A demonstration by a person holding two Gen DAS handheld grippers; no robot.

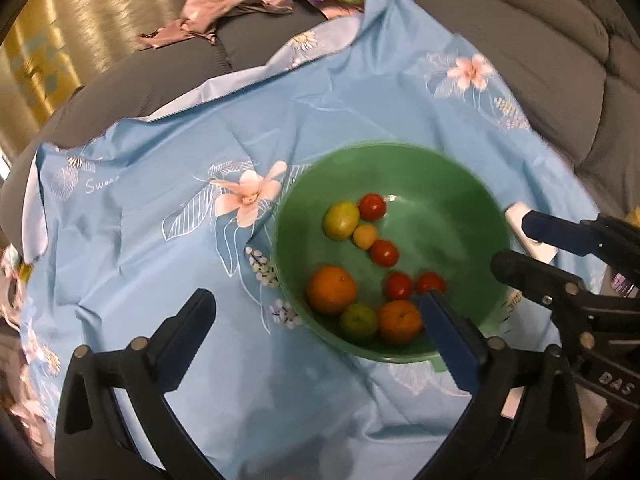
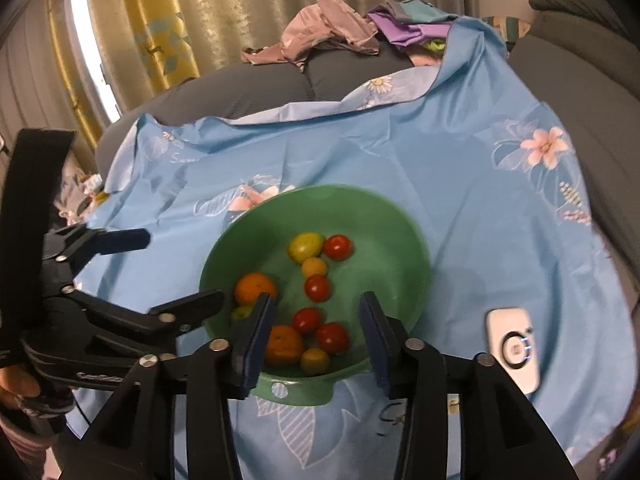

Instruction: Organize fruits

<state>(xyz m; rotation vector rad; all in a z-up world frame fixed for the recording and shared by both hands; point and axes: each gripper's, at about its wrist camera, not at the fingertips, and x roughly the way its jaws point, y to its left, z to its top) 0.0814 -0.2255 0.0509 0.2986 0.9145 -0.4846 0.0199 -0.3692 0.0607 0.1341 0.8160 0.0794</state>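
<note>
A green bowl (image 1: 384,148) (image 2: 320,191) sits on a blue flowered cloth (image 1: 160,280). In it lie two oranges (image 1: 331,290) (image 2: 256,288), several red tomatoes (image 1: 372,207) (image 2: 337,247), a yellow-green fruit (image 1: 341,220) (image 2: 305,246), a small yellow one (image 1: 365,236) and a green one (image 1: 359,321). My left gripper (image 1: 316,300) (image 2: 180,268) hangs open wide over the bowl's left rim, with nothing between its fingers. My right gripper (image 2: 317,300) (image 1: 516,240) hovers above the bowl's near side, open, its pads clear of the fruit below.
The cloth covers a grey padded sofa (image 1: 560,80). A white device (image 2: 514,346) lies on the cloth right of the bowl. Crumpled pink and purple clothes (image 2: 332,32) are heaped at the back, with curtains (image 2: 180,20) behind. A hand (image 2: 16,384) holds the left gripper.
</note>
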